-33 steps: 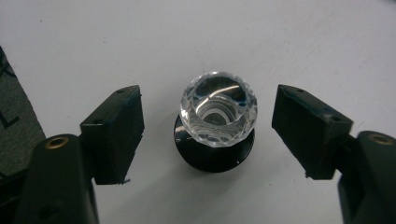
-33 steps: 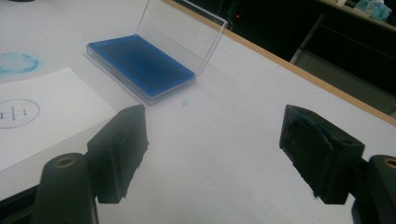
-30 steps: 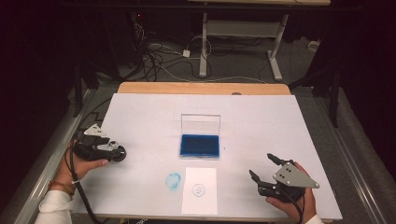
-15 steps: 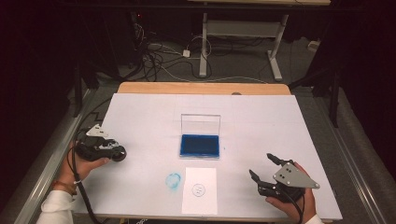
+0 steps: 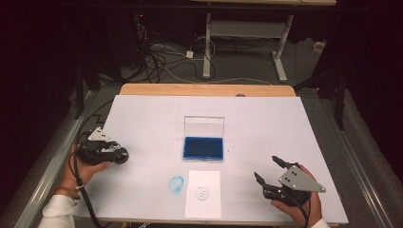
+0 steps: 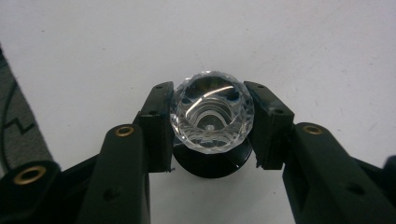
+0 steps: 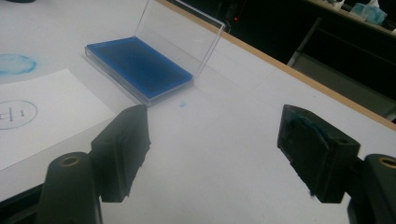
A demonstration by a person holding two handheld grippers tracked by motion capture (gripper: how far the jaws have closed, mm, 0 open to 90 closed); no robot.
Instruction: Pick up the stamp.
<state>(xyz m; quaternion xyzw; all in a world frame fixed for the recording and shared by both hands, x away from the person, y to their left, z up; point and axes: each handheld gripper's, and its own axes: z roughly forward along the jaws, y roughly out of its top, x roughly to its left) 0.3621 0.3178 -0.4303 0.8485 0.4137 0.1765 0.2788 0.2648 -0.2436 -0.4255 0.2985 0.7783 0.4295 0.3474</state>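
While the left gripper (image 6: 211,123) is clamping the crystal-knobbed stamp (image 6: 211,115) at the table's left | right gripper (image 7: 212,154) is idling open, empty | inking on blue pad (image 5: 203,148) and stamping paper (image 5: 203,193) are remaining.

High view looks down and forward over the whole table (image 5: 285,123). Left gripper view sits very close, facing down at the tabletop. Right gripper view is low, looking across toward the ink pad (image 7: 140,67) (also mid-table in high view) and paper (image 7: 42,116).
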